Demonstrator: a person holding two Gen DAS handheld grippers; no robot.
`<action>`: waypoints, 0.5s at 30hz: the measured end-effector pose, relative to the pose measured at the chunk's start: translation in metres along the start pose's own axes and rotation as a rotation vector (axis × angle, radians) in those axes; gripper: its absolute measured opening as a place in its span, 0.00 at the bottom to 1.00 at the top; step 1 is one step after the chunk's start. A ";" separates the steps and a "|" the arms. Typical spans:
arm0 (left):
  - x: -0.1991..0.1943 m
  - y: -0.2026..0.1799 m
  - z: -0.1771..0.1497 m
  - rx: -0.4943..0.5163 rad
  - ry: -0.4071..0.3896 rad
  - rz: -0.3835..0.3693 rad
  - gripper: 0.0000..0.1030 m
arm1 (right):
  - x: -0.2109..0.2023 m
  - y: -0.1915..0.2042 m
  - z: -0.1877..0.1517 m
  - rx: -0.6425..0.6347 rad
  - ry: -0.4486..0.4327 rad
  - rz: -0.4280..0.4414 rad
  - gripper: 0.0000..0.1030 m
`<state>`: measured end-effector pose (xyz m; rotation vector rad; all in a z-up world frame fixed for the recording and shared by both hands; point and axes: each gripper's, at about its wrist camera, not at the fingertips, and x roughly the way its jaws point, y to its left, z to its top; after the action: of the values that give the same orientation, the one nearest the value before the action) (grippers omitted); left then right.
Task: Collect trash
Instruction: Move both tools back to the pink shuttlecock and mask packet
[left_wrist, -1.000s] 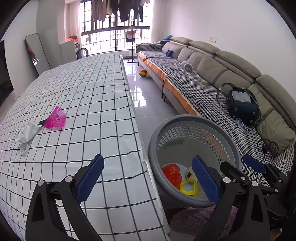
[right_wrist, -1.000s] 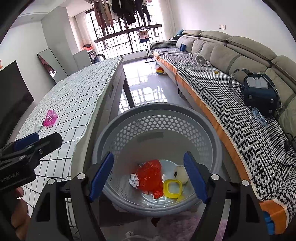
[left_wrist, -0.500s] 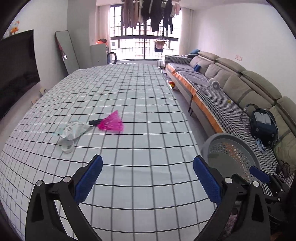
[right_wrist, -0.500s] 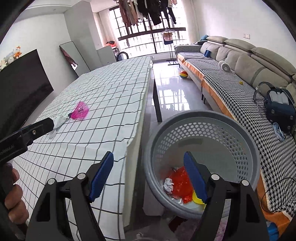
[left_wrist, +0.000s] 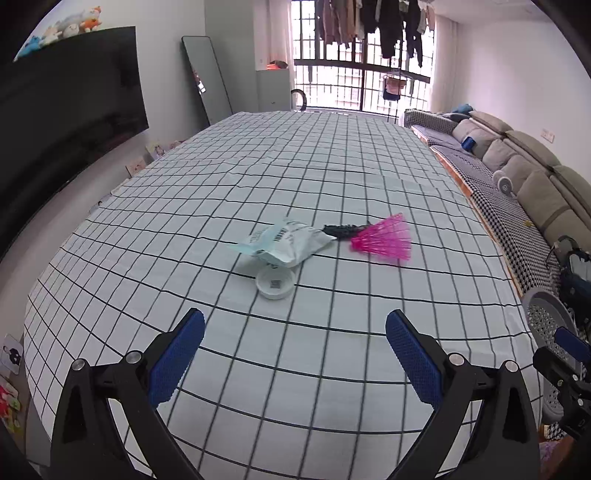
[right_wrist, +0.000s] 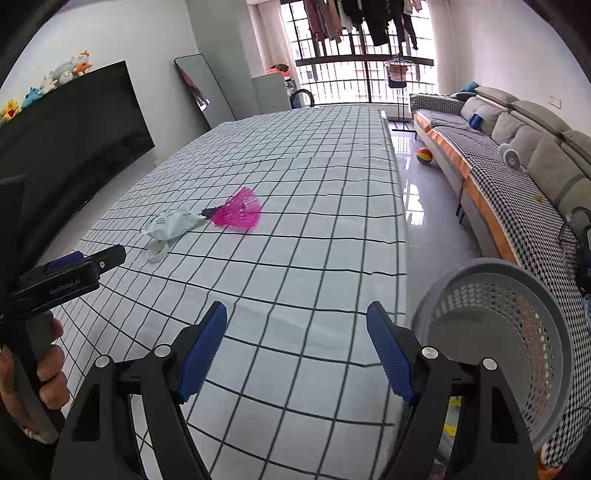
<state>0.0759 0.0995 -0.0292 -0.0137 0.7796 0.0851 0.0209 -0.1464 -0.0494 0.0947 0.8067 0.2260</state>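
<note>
Both grippers empty, jaws apart – left (left_wrist: 295, 354) and right (right_wrist: 297, 350) over the table (left_wrist: 332, 369); pouch (left_wrist: 284, 243), lid (left_wrist: 275, 283), pink net (left_wrist: 384, 240) mid-table, basket (right_wrist: 517, 332) beside its right edge.

- The left gripper (left_wrist: 294, 349) has swung away from the grey basket (left_wrist: 546, 314) and now faces the counter (left_wrist: 332, 177), with the white packet (left_wrist: 284, 242), small white lid (left_wrist: 276, 283) and pink mesh piece (left_wrist: 384, 239) ahead of it.
- The right gripper (right_wrist: 297, 349) has left its spot over the basket (right_wrist: 517, 321) (now at its right) and points over the counter (right_wrist: 314, 258).
- The basket's contents have dropped almost wholly out of view.
</note>
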 end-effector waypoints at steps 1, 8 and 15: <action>0.004 0.006 0.001 -0.006 -0.001 0.008 0.94 | 0.006 0.005 0.005 -0.009 0.007 0.007 0.72; 0.030 0.039 0.005 -0.034 0.006 0.032 0.94 | 0.050 0.042 0.042 -0.097 0.041 0.032 0.72; 0.053 0.054 0.002 -0.051 0.014 0.046 0.94 | 0.099 0.068 0.077 -0.151 0.065 0.006 0.72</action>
<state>0.1098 0.1567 -0.0640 -0.0447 0.7921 0.1483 0.1314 -0.0569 -0.0547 -0.0526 0.8514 0.2966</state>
